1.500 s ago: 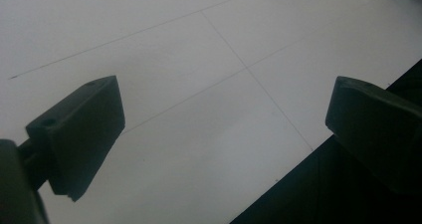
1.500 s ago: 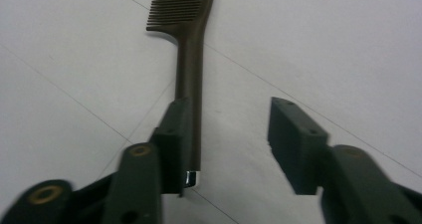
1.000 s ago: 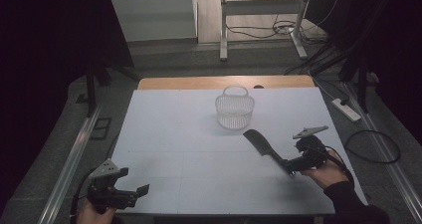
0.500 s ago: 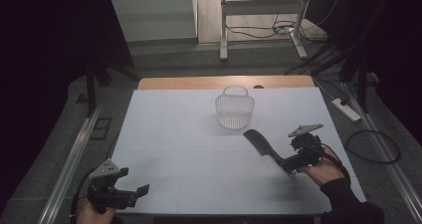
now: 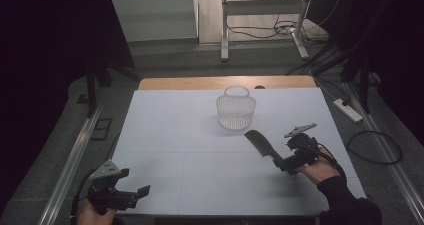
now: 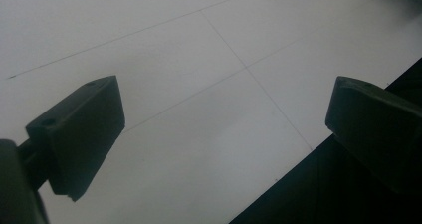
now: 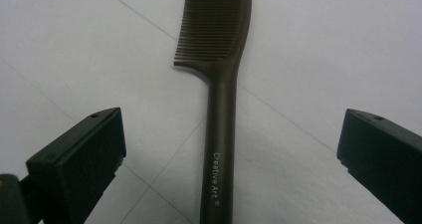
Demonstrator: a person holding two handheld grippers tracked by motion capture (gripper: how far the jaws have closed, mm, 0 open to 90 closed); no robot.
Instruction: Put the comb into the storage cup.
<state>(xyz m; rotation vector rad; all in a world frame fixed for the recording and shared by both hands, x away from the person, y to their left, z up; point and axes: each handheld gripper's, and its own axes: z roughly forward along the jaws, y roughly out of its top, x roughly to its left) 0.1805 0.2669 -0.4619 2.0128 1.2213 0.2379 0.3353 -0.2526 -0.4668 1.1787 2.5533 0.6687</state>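
right gripper (image 5: 281, 164): wide open, comb (image 5: 262, 144) lies loose between jaws | left gripper (image 5: 132, 194): open, holds nothing | basket (image 5: 235, 110): just behind comb

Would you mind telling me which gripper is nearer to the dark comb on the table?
Right. The right gripper is at the comb, its open jaws on either side of the handle; the left gripper sits at the table's near left corner.

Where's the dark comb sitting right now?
In the high view the dark brown plastic comb lies flat on the white table, right of centre, just in front of the white wire basket, its handle between the open right gripper jaws.
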